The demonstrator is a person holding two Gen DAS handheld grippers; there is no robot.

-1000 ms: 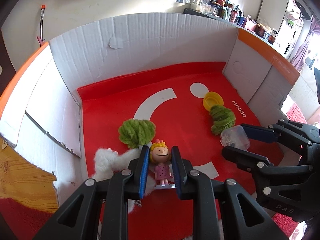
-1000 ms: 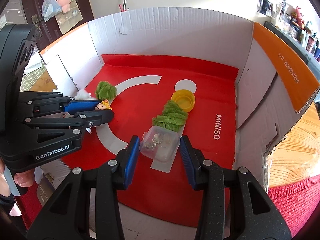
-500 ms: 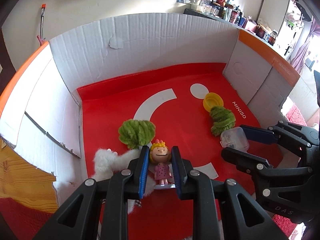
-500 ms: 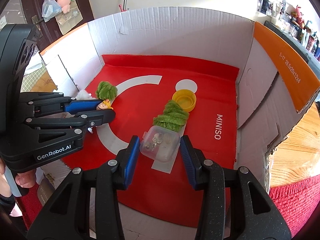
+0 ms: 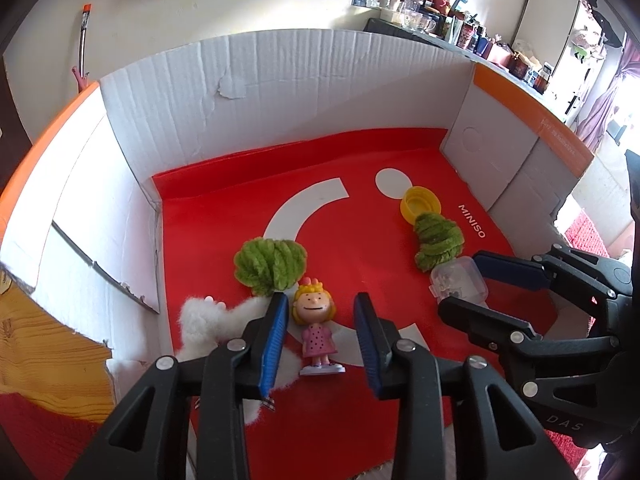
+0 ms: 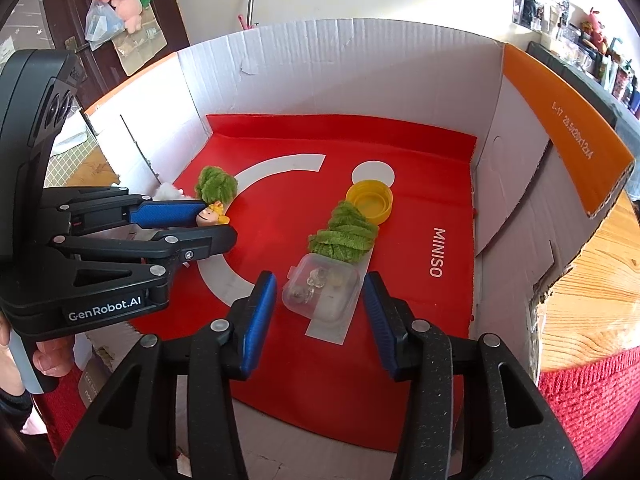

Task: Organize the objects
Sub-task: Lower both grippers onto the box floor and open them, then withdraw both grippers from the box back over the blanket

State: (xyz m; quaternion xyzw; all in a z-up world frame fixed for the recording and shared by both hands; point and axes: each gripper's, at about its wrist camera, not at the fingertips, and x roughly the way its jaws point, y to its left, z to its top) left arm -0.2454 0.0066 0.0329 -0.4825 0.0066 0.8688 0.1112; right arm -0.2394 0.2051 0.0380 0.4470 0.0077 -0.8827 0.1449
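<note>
Tongs (image 5: 320,336) opening — figurine (image 5: 316,332) between, untouched

Two green yarn bundles (image 5: 270,266) (image 5: 438,240); one figurine (image 5: 316,326); one yellow cap (image 5: 420,204); one clear case (image 6: 320,288); one white plush (image 5: 208,320).

In the cardboard box (image 5: 304,92), the doll figure (image 5: 316,326) stands near left, a yarn bundle (image 5: 270,264) just behind it. Right, the clear case (image 5: 458,282) lies nearest, another yarn bundle (image 5: 438,240) behind, the cap (image 5: 420,204) farthest.

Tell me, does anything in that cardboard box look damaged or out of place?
Yes: the cardboard box's back wall has a small torn patch of paper, and its side edges look ragged. The toys inside seem fine.
</note>
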